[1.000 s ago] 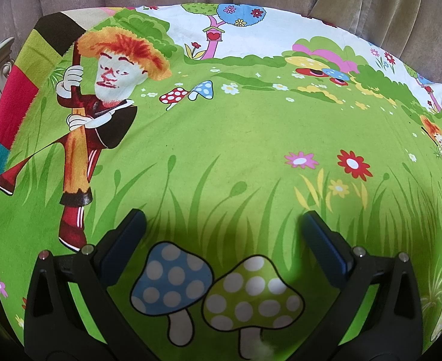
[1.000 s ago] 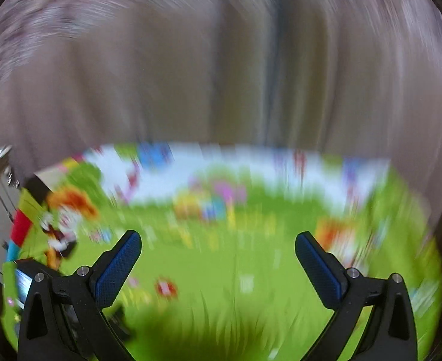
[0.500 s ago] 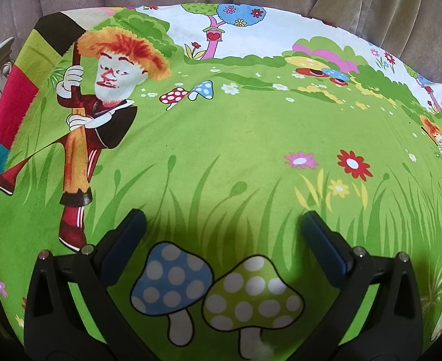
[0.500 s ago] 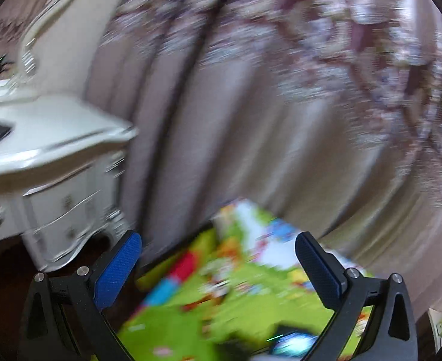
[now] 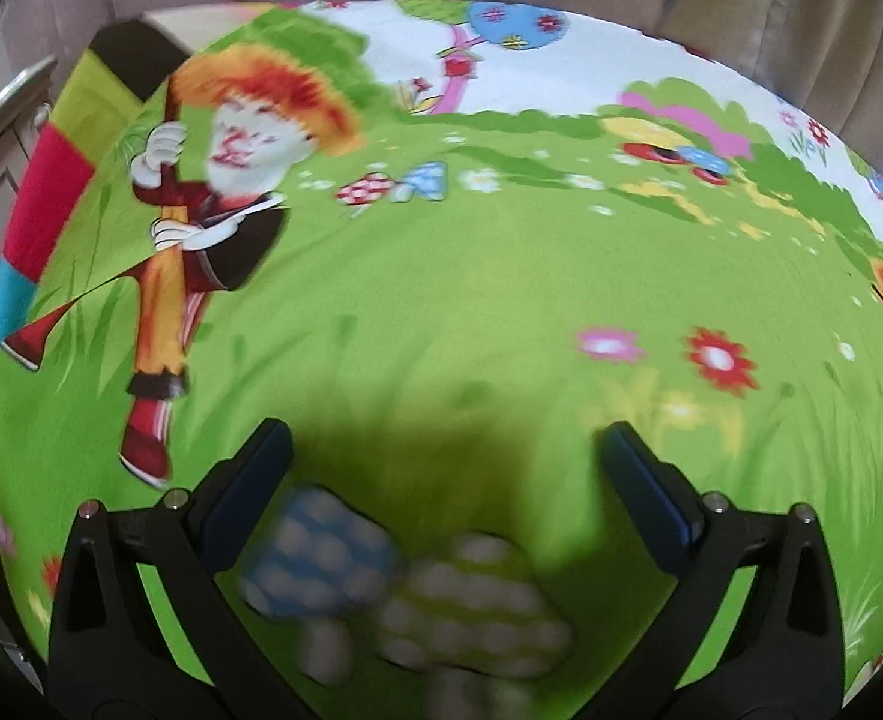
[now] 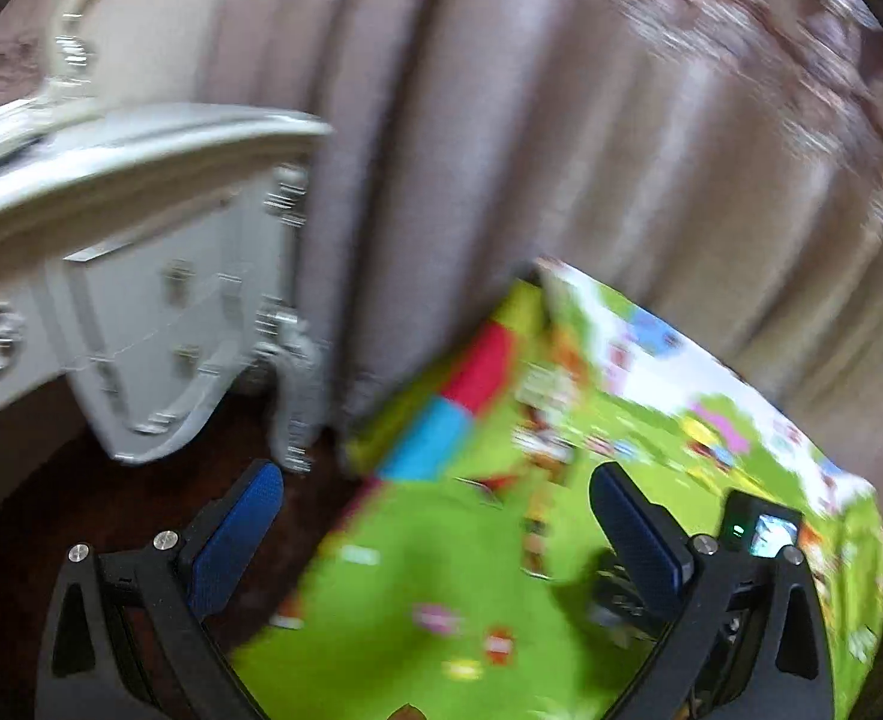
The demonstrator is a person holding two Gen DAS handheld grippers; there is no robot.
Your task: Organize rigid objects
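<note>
Rigid objects: none visible in either view right now, so where they sit can't be told. Left wrist view shows only the cartoon-print cloth (image 5: pixel 441 276) covering the surface, nothing lying on it. Right wrist view is heavily blurred and tilted; it takes in the same cloth (image 6: pixel 417 546), a white dresser (image 6: pixel 141 312) off its left end, curtains (image 6: pixel 561 150) behind.

Left tongs (image 5: pixel 441 468): spread wide, nothing between them, hovering low over the printed mushrooms at the near edge. Right tongs (image 6: pixel 435 516): spread too, empty, pointing half at the dark floor (image 6: pixel 33 510) and half at the cloth's corner. The other tool's camera unit (image 6: pixel 762 525) shows at the right of that view, small screen lit.

Handling, as a guess from the task line only: stiff items won't give under the pads, so grip across a narrow flat pair of faces near the middle, firm enough that smooth plastic or metal doesn't slip. Weight and fragility unknown.

Orientation and long axis: can't state, no item in frame. When one shows up, I'd close across the short dimension, square to the long axis.

Cloth is soft and loose; it may drag or bunch if a pad scrapes it.
</note>
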